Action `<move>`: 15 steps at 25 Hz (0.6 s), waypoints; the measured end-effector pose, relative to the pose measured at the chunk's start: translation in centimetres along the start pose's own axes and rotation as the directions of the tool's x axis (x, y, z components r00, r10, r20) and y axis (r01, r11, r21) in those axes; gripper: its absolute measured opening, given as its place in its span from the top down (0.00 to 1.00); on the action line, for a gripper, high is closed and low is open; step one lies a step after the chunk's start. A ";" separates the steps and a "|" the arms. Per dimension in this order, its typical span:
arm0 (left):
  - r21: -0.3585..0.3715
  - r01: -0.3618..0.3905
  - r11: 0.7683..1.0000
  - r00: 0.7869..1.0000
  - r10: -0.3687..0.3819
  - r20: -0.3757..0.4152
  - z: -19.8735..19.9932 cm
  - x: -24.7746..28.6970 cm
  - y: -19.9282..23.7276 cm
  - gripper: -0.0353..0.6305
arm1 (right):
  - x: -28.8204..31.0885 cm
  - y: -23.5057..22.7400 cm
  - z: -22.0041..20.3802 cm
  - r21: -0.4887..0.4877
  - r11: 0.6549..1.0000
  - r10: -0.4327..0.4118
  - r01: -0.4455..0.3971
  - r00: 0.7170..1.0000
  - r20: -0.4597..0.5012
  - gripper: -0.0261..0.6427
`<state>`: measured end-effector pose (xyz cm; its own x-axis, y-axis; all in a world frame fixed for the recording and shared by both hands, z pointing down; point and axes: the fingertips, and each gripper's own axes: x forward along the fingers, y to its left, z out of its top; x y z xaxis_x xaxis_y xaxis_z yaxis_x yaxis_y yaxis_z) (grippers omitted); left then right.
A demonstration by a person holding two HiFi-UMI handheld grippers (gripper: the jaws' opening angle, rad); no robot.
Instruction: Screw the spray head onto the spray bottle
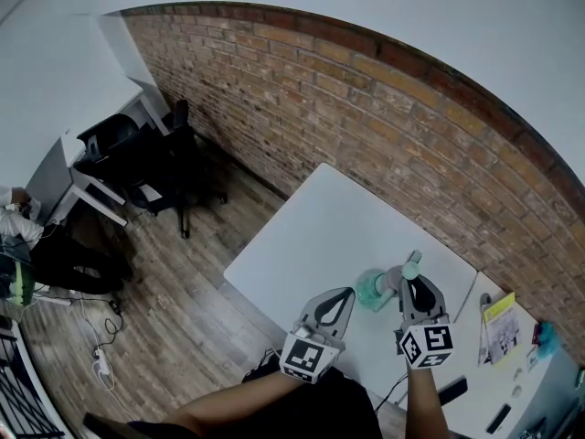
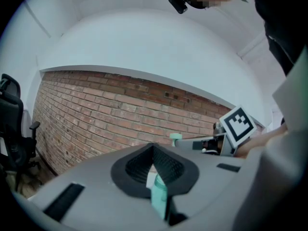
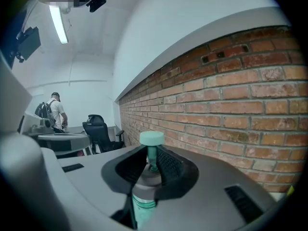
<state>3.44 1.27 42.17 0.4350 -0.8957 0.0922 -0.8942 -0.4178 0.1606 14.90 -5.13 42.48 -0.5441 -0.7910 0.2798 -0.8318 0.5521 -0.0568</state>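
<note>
**Head and bottle meet between two clenched claws**

The left claw [image 1: 346, 294] is clenched on the teal spray bottle [image 1: 369, 289], held over the white tabletop [image 1: 315, 227]. The right claw [image 1: 414, 288] grasps the spray head [image 1: 409, 269] by its grey collar, with the teal cap poking out past the jaw tips. In the head view the bottle lies at 9 o'clock from the right claw, touching or almost touching the collar. Bottle and head appear to share one long axis, running from 8 o'clock to 2 o'clock. Whether the threads have caught I cannot tell. The twisting probably falls to the right hand, already on the head, while the left braces the bottle.
</note>
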 end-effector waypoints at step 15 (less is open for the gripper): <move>-0.036 -0.061 0.998 0.998 0.061 -0.005 -1.0 -1.4 1.9 0.94 | 0.8 1.0 -4.4 -0.020 1.000 0.001 -0.001 1.000 -0.012 0.86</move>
<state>1.30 1.87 43.35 0.3805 -0.9186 0.1065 -0.9146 -0.3569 0.1900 14.12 -3.99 46.86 -0.5432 -0.7873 0.2917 -0.8291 0.5578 -0.0382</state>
